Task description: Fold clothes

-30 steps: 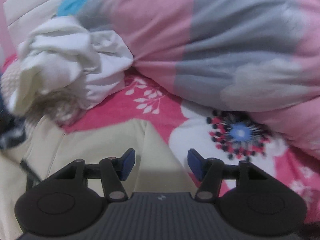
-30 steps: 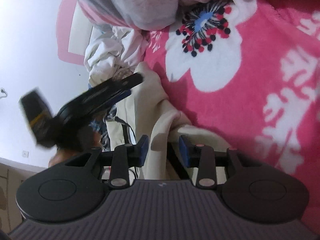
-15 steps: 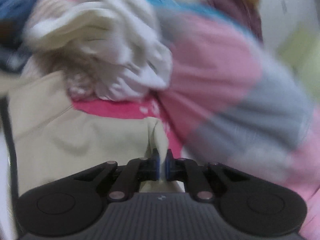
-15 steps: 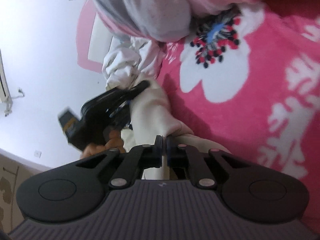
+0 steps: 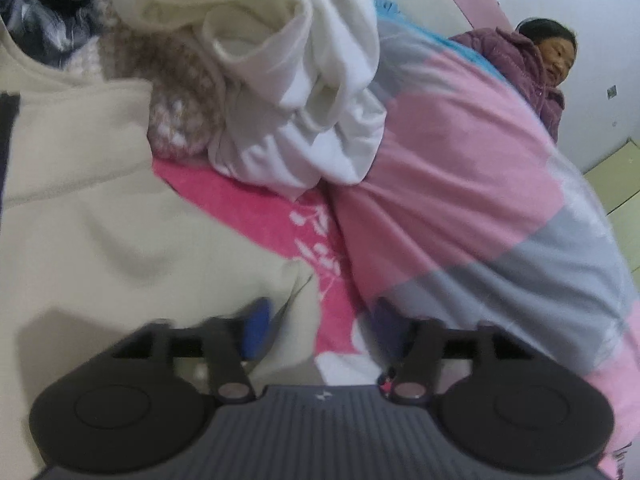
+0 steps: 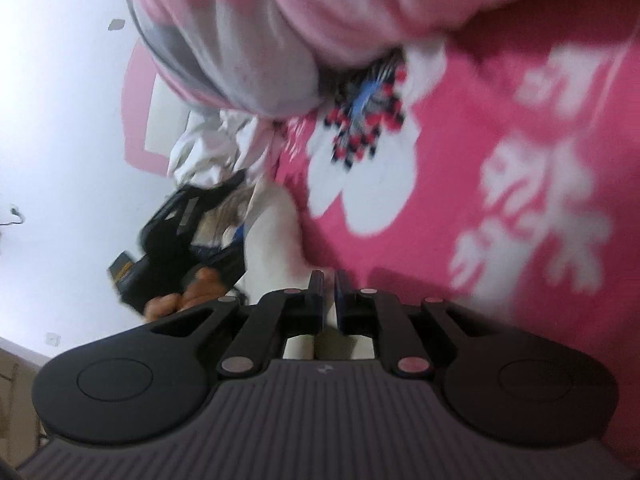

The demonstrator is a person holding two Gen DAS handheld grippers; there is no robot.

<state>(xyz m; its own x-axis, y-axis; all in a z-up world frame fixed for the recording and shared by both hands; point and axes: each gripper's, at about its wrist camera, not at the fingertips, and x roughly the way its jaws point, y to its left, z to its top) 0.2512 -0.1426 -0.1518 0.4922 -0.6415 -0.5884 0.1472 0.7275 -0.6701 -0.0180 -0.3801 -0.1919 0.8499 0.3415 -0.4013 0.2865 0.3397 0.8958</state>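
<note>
Left gripper [image 5: 320,320]: I see my jaws standing apart; they have just been opening. A fold of the cream garment [image 5: 100,208] lies by the blue pad [image 5: 256,332] on the picture's left, and I see no pad pressing on it. The other pad is blurred.

Right gripper [image 6: 329,294]: I read my jaws as drawn almost together, with a thin strip of the cream garment [image 6: 276,240] caught between the pads.

Cream garment: it lies spread on the pink floral blanket [image 5: 248,200], filling the left and lower part of the left wrist view; a seam runs across it. In the right wrist view it shows as a pale ridge running up from my closed jaws.

Left gripper from the right wrist view: I see it as a dark body [image 6: 180,240] left of the ridge, held by a hand [image 6: 180,296]; its jaws are too blurred there to read.

Pile of clothes [image 5: 288,92]: white and cream pieces, crumpled, with a speckled knit beneath them, resting against the far edge of the cream garment.

Quilt [image 5: 480,200]: pink and grey blocks, bunched on the blanket just right of the pile.

Blanket: pink, with a large white flower [image 6: 360,168] showing near the right gripper.

Background: a person [image 5: 532,64] in a purple jacket is behind the quilt, against a pale wall.
</note>
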